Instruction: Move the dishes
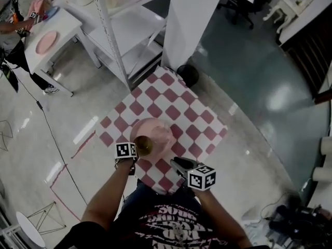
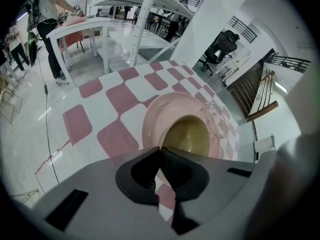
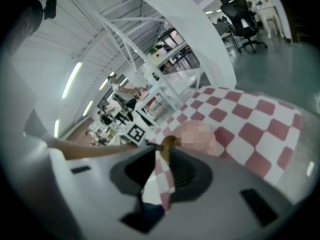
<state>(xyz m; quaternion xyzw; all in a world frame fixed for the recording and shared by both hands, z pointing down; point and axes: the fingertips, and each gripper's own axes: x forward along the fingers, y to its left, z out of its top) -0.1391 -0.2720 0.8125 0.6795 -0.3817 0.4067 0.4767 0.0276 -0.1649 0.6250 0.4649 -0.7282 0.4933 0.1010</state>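
Olive bowl (image 1: 144, 145): on the 7 o'clock edge of the pink plate (image 1: 151, 122) in the head view, nearest the person.
Plate: sits on the checked cloth (image 1: 193, 113), toward the table's 7 o'clock side.
Clear glass (image 1: 163, 134): also on the plate, at about 2 o'clock from the bowl and close beside it.
Left gripper (image 2: 160, 150): tips pressed together right on the bowl's near rim. I read that as a thin pinch on the rim wall, with no gap showing at the tips.
Right gripper (image 3: 161, 148): jaws drawn together with only cloth showing behind them, so it holds nothing. It is at 4 o'clock from the plate, apart from it.
Handling, judged: the bowl looks rigid, light and smooth-surfaced. A rim pinch will likely carry it, but it can swing or slip, so keep it level. The glass looks fragile, and the plate is stiff and wide.
Where to grip: bowl by the near rim, wall between the pads. Plate by its free edge around 4 o'clock.
Pointing: the bowl's mouth faces up. It is round, so it has no long axis. I can't tell whether it is slightly tilted.
Risk: the bowl could knock the glass when it is lifted off.
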